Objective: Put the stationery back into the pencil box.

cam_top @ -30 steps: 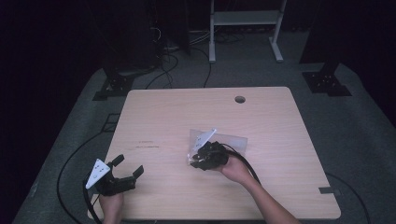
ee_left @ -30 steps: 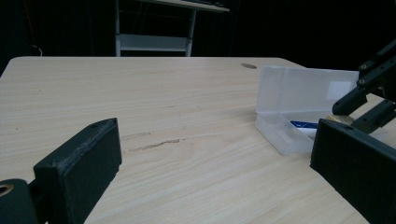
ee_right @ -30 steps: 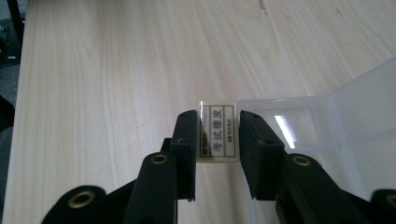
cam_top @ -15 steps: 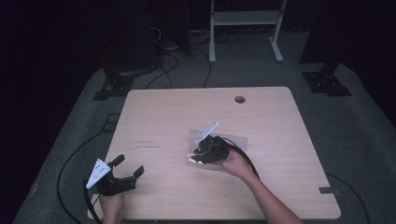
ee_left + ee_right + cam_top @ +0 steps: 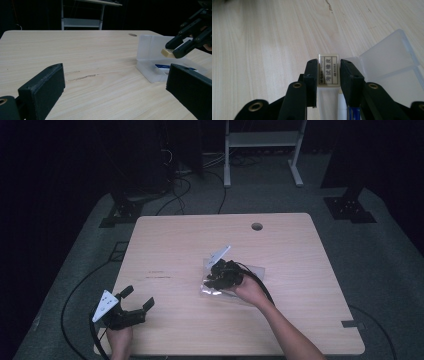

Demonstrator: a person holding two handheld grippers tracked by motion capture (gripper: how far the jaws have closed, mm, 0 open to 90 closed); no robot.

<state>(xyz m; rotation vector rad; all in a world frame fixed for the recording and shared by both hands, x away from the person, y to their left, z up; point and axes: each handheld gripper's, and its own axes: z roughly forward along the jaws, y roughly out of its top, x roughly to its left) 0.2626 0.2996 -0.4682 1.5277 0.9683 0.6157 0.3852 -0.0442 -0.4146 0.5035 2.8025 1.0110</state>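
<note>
The pale wooden tabletop (image 5: 175, 245) is the largest thing here, with a round cable hole near its far edge, a faint dark scuff left of its middle, and dark grey carpet around it in a dim room where a white frame stand and black cables sit beyond the far edge. Right of the middle lies a clear plastic case (image 5: 250, 270), its lid swung up and back so the tray is open from above; in the left claw view a blue-marked item lies in the tray. The right claw (image 5: 328, 72) is narrowed onto a small white eraser (image 5: 328, 71) with a printed label, its pads pressing the two long sides so the label faces the camera, and it holds the eraser just above the tray by the raised lid (image 5: 150, 46), as the left claw view shows. That grip across the narrow width likely keeps the eraser square for lowering into, or lifting out of, the case; which of the two the frames do not settle. The left claw (image 5: 131, 304) rests near the near-left corner of the tabletop, well apart from the case, jaws spread wide and empty, probably parked out of the way.
</note>
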